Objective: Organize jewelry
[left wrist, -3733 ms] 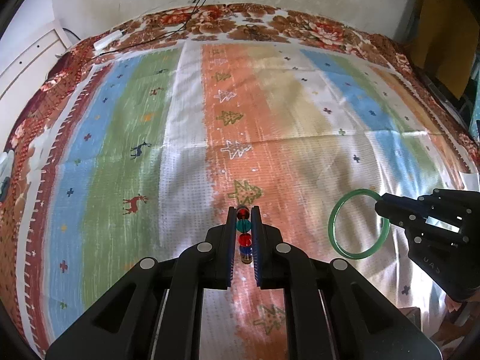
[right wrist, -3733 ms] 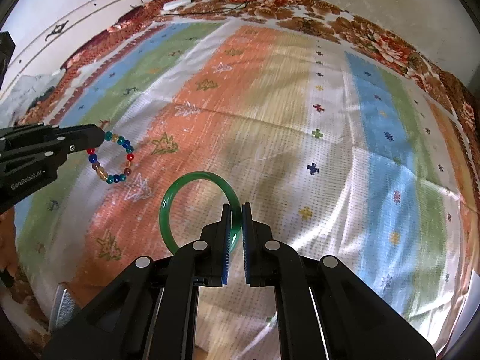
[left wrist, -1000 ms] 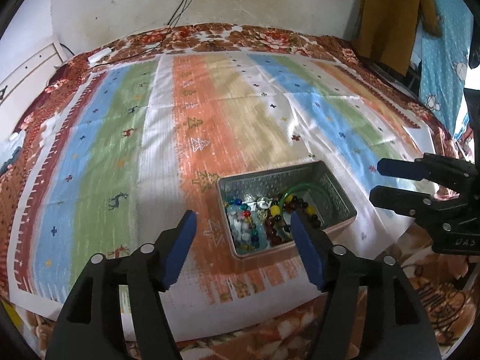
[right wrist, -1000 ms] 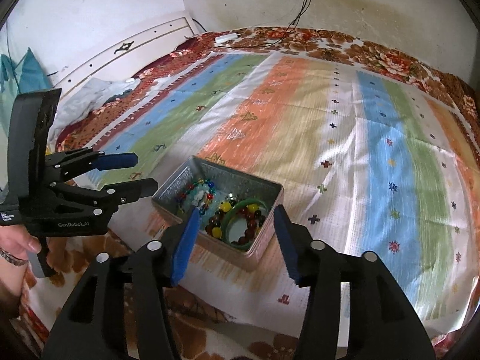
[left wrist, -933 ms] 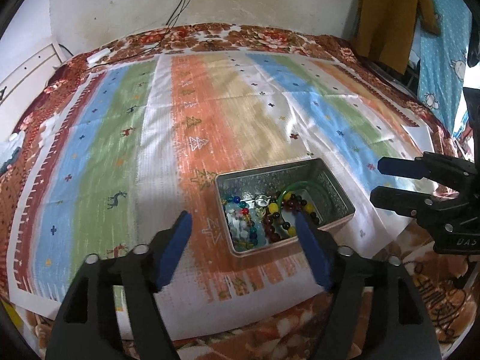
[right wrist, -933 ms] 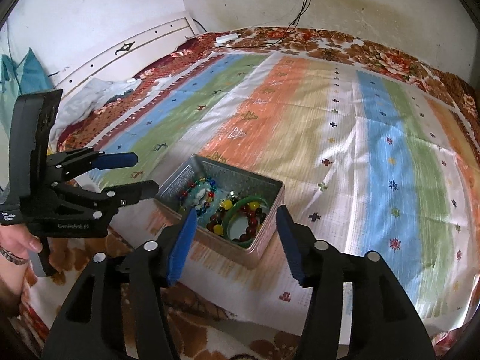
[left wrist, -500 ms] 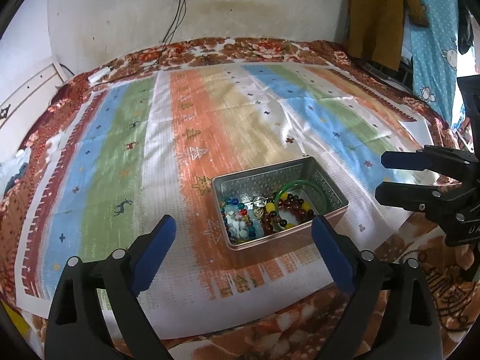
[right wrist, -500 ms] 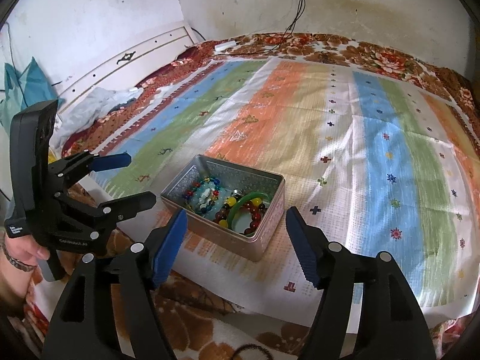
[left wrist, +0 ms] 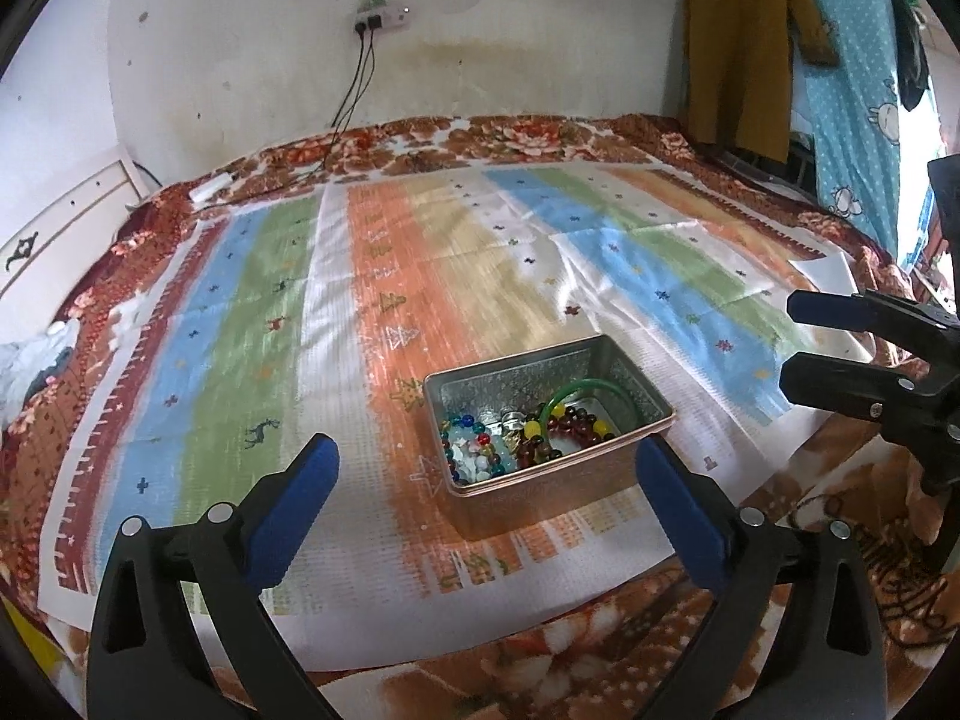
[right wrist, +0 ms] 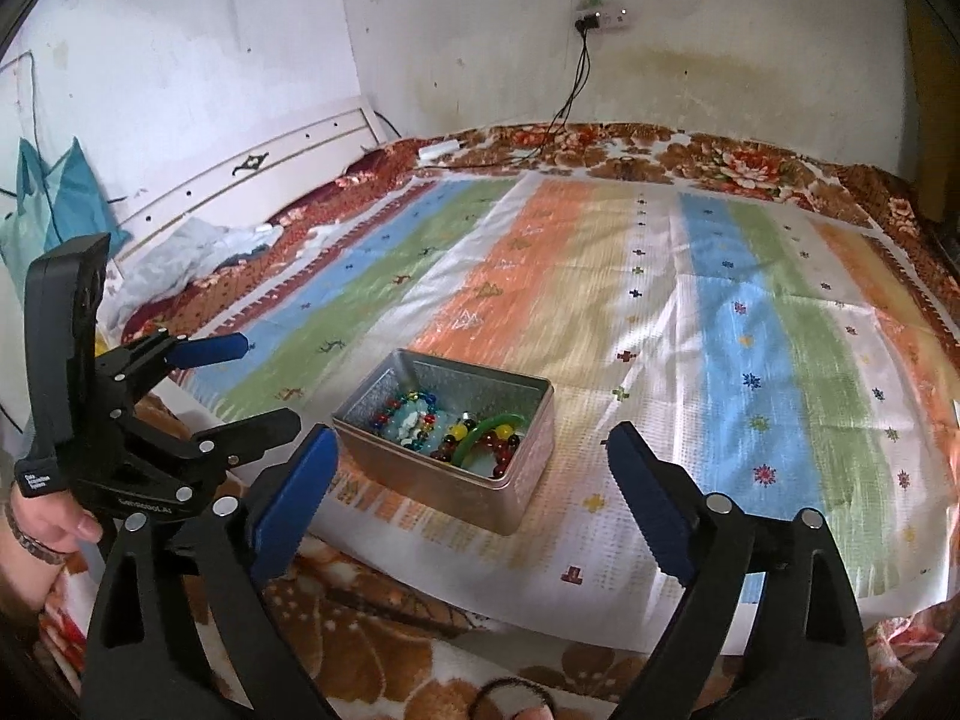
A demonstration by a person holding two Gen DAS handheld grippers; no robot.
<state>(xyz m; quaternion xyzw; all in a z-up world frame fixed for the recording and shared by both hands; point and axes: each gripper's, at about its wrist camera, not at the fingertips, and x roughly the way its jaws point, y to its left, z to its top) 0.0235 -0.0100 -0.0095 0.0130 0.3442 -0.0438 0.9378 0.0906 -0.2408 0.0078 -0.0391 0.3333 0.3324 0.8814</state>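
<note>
Both tongs released and empty: left tongs (left wrist: 486, 495) and right tongs (right wrist: 474, 483) hang above the bed's near edge, short of the tin (left wrist: 624, 354). The jewelry lies inside it — a smooth green bangle (right wrist: 492, 429) among glossy round beads (left wrist: 474, 450). The rectangular, embossed metal tin sits on a thin striped cloth (left wrist: 240, 324) near the bed's edge; judged risk — a nudge could slide or tip it, spilling beads.
</note>
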